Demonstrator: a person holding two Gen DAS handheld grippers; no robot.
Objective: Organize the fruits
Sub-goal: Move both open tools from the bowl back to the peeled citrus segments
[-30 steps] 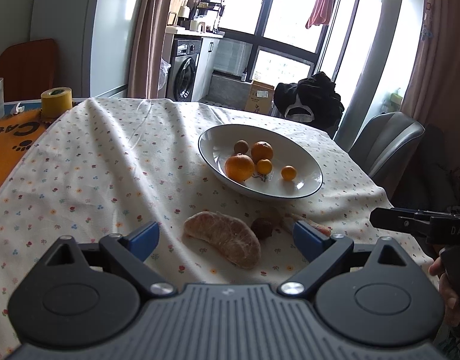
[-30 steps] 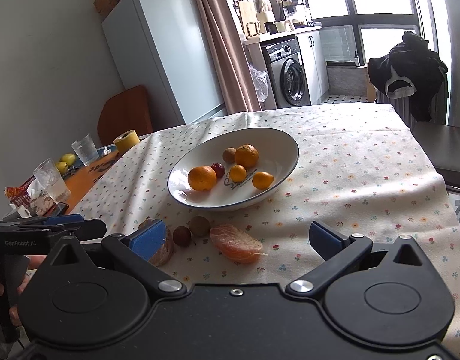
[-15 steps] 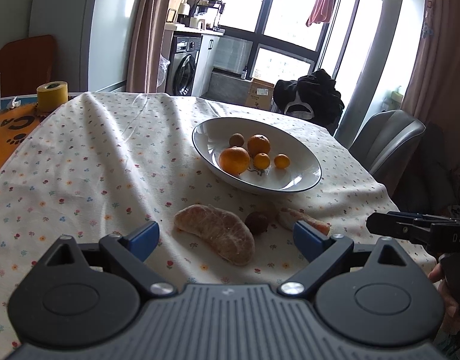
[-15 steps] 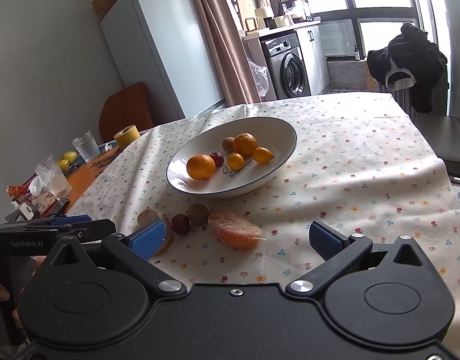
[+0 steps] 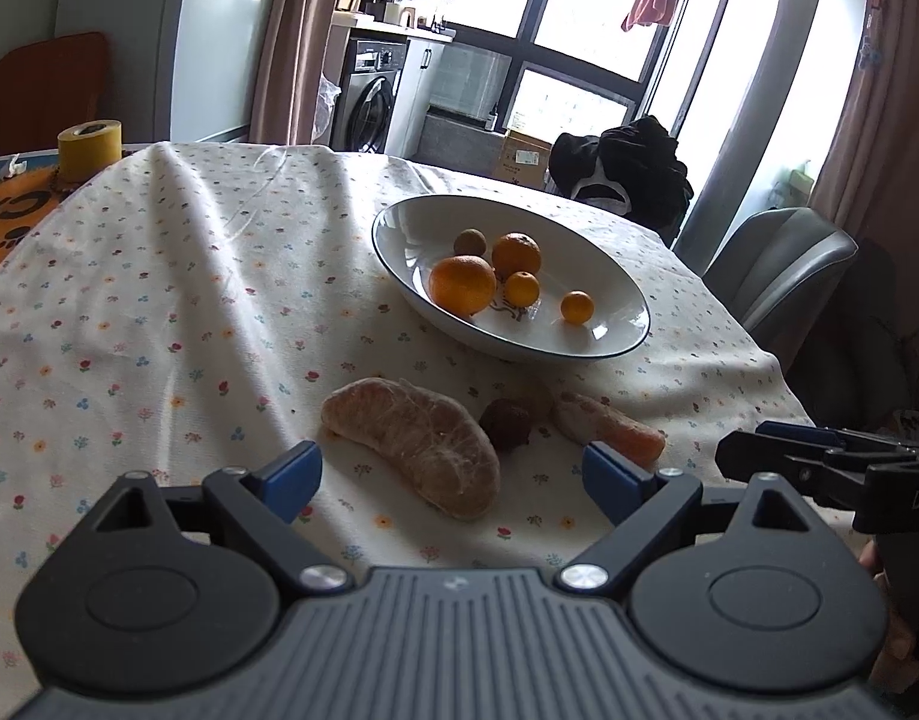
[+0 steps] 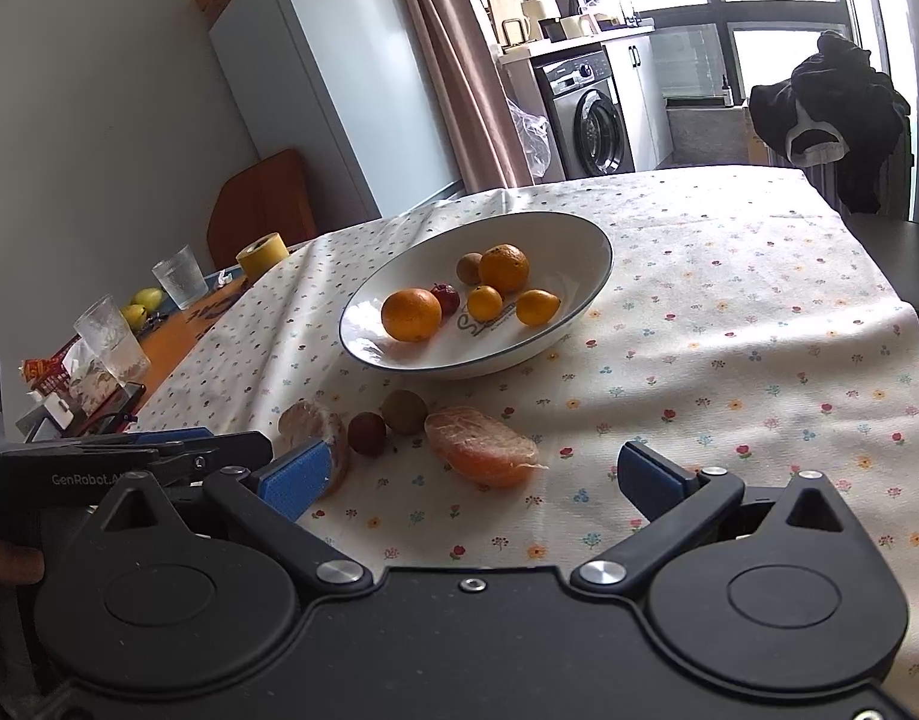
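A white bowl [image 5: 609, 276] [image 6: 579, 240] holds several oranges and small fruits. In front of it on the flowered cloth lie a large peeled citrus piece [image 5: 417, 444] [image 6: 315, 429], a dark lychee [image 5: 506, 420] [image 6: 367, 432], a brown round fruit [image 6: 404, 411] and a second peeled piece [image 5: 609, 429] [image 6: 480, 444]. My left gripper [image 5: 453, 477] is open and empty, with the large piece between its blue pads. My right gripper [image 6: 471, 480] is open and empty, just before the second piece.
A yellow tape roll [image 5: 90, 147] [image 6: 260, 253], drinking glasses [image 6: 111, 339] and clutter sit on the orange mat at the left. A grey chair [image 5: 783, 264] stands by the table's right edge. A fridge and a washing machine stand behind.
Both grippers have moved forward toward the loose fruit on the cloth. The peeled pieces now lie closer to the open jaws. Nothing has been grasped.
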